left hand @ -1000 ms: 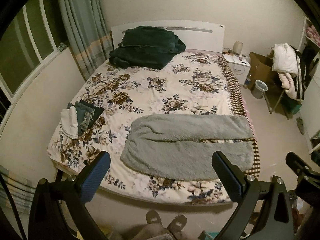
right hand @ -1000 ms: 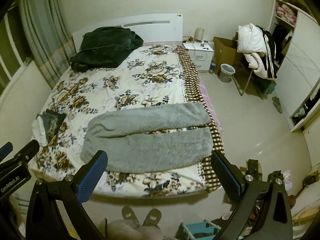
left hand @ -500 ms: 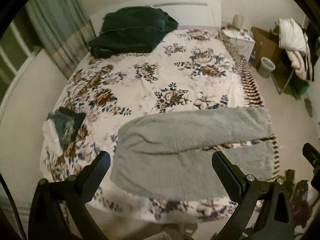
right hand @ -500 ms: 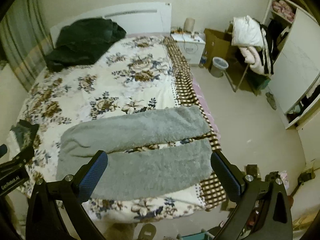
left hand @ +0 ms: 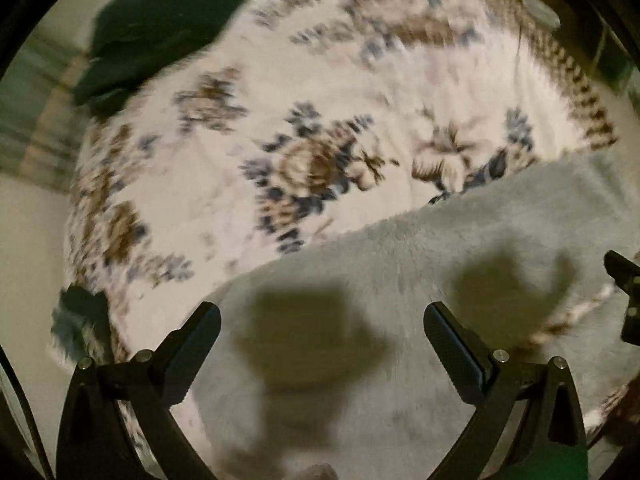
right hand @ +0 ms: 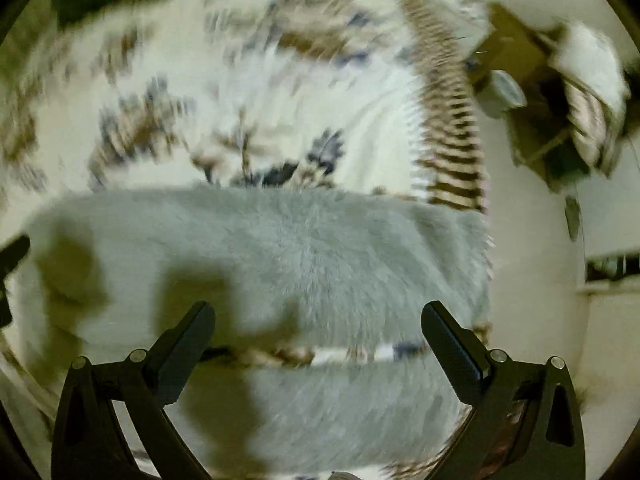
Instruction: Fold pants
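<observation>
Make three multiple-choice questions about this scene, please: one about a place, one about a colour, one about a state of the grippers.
1. Where do the fuzzy pants lie?
A. on the floor
B. spread on the floral bedspread
C. hung over a chair

2. What colour are the pants?
A. grey
B. red
C. black

3. What is the state of the left hand-held gripper and the right hand-held gripper?
A. both shut on the pants
B. one open, one shut
C. both open, holding nothing

Answers:
1. B, since the flower print shows all around the pants and in the gap between the two legs.
2. A, since the fleece is plainly pale grey in both wrist views.
3. C, since in each view the two fingers stand wide apart with only fabric and shadow seen between them.
</observation>
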`<state>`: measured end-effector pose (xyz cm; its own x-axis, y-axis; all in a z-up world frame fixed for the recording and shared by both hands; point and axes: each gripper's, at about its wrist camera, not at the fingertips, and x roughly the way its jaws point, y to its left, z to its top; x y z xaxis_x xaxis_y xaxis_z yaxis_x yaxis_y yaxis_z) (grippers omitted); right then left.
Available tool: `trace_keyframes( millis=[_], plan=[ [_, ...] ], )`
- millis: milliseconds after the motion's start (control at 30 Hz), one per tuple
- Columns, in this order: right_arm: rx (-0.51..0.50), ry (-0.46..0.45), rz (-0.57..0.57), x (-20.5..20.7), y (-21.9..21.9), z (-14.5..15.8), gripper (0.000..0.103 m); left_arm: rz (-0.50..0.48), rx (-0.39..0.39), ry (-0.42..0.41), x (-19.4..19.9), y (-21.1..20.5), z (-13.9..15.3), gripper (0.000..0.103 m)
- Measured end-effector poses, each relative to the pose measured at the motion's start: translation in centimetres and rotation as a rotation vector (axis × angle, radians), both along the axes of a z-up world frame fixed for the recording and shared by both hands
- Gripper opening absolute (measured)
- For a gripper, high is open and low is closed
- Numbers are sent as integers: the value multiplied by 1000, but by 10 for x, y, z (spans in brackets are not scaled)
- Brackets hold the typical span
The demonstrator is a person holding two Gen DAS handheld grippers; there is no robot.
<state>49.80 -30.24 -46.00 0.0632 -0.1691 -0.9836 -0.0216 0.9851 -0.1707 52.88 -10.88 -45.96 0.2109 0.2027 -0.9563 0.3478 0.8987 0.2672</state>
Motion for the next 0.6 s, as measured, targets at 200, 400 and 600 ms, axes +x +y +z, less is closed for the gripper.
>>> trace_keyframes(
  millis=[200, 400, 600],
  plan=[
    [-132, 206, 233, 65, 3, -142, 103, -149, 88, 124, 54, -26, -116, 102],
    [-44, 298, 269, 92, -10, -203, 97, -281, 39, 231, 66, -38, -168, 74],
    [40, 193, 286, 90, -6, -197, 27, -293, -78, 217, 56, -39, -146, 8]
  ],
)
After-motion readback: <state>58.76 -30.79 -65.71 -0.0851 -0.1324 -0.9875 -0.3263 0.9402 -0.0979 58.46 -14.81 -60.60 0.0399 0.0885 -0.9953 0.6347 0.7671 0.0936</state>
